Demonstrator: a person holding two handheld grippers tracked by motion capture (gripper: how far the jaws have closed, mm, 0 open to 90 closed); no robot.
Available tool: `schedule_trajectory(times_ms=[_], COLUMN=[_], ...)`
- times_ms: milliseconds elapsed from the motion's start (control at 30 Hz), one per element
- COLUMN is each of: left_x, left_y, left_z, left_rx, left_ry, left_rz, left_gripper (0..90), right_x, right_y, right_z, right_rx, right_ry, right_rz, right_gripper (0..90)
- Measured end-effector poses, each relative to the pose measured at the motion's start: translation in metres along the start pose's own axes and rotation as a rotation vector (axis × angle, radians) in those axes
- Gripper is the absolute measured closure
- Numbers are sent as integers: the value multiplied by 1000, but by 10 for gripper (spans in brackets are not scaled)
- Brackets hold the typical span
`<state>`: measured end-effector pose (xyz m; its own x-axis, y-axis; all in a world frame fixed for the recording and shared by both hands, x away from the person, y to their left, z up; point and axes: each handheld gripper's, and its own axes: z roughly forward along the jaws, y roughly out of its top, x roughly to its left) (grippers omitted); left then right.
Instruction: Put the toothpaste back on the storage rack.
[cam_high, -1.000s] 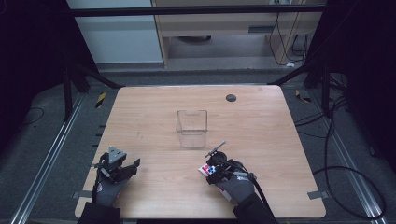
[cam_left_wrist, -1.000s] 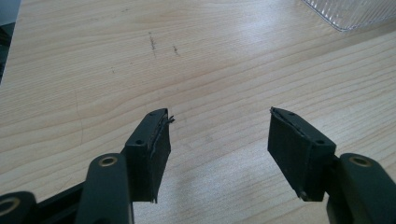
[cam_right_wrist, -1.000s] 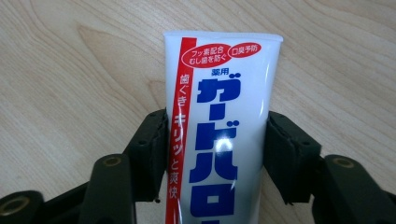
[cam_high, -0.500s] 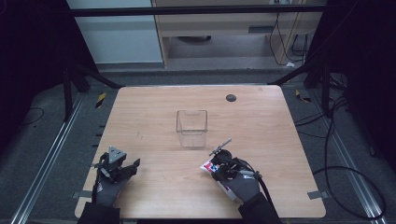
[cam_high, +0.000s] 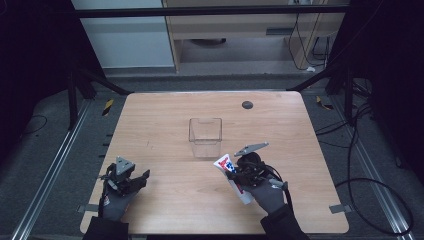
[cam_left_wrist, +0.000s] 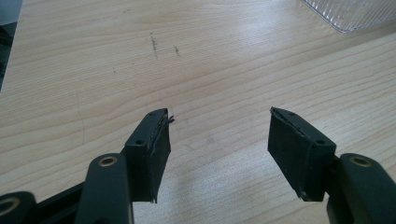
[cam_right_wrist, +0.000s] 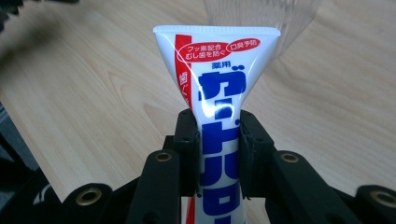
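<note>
Toothpaste tube (cam_right_wrist: 219, 116) clamped in right tongs (cam_right_wrist: 218, 154), print legible w/ right gripper view; left tongs (cam_left_wrist: 219, 140) agape.

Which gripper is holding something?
The right gripper: its jaws are clamped on the white toothpaste tube with blue lettering. The left gripper stands open over bare wooden table.

A glossy plastic toothpaste tube (cam_right_wrist: 219, 126) sits between matt black pads (cam_right_wrist: 187, 149) above a smooth pale wood table (cam_high: 165, 125), near a clear ribbed plastic box (cam_high: 205, 136).
</note>
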<state>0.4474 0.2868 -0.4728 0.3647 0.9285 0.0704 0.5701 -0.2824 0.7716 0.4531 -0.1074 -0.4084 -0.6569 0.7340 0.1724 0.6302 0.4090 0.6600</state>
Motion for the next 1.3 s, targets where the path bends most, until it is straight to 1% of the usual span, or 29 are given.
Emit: schedule_trajectory(times_ms=[33, 67, 100, 133, 200, 233, 267, 367, 533, 600, 633, 667, 767, 900, 1000, 1100, 1233, 1300], left_x=[0, 0, 0, 0, 0, 0, 0, 1, 1, 1, 1, 1, 1, 1, 1, 1, 2, 2], left_y=[0, 0, 0, 0, 0, 0, 0, 0, 0, 0, 0, 0, 0, 0, 0, 0, 0, 0], left_z=[0, 0, 0, 0, 0, 0, 0, 0, 0, 0, 0, 0, 0, -1, -1, -1, -1, -1], left_rx=[-1, -1, -1, -1, -1, 0, 0, 0, 0, -1, -1, -2, -4, -10, -11, -12, -12, -13], left_ry=[0, 0, 0, 0, 0, 0, 0, 0, 0, 1, 1, 2, 4, 7, 7, 7, 6, 5], left_rz=[-1, 0, -1, -2, -2, -2, -2, -1, -2, -2, -2, -4, -5, -6, -6, -7, -8, -8], left_gripper=[377, 377, 377, 377, 377, 377, 377, 377, 377, 377, 377, 377, 377, 378, 378, 378, 379, 379], right_x=[0, 0, 0, 0, 1, 2, 2, 2, 2, 3, 3, 3, 2, 0, -1, -2, -7, -8], right_y=[0, 1, 4, 4, 7, 11, 11, 17, 26, 30, 34, 34, 40, 49, 56, 62, 71, 75], right_z=[0, -2, -5, -5, -9, -12, -12, -16, -23, -25, -27, -27, -28, -27, -23, -20, -10, -6], right_rx=[0, -22, -63, -63, -105, -125, -125, -180, -289, -332, -375, -375, -431, -505, -540, -576, -604, -617], right_ry=[0, -3, -4, -4, 1, 12, 12, 10, 9, 0, -6, -6, -15, -31, -25, -33, -34, -43], right_rz=[0, -2, -1, -1, 0, -6, -6, -14, 8, 12, 15, 15, 30, 51, 66, 76, 96, 88], right_gripper=[727, 728, 729, 729, 729, 728, 728, 728, 728, 728, 728, 728, 728, 727, 726, 726, 727, 727])
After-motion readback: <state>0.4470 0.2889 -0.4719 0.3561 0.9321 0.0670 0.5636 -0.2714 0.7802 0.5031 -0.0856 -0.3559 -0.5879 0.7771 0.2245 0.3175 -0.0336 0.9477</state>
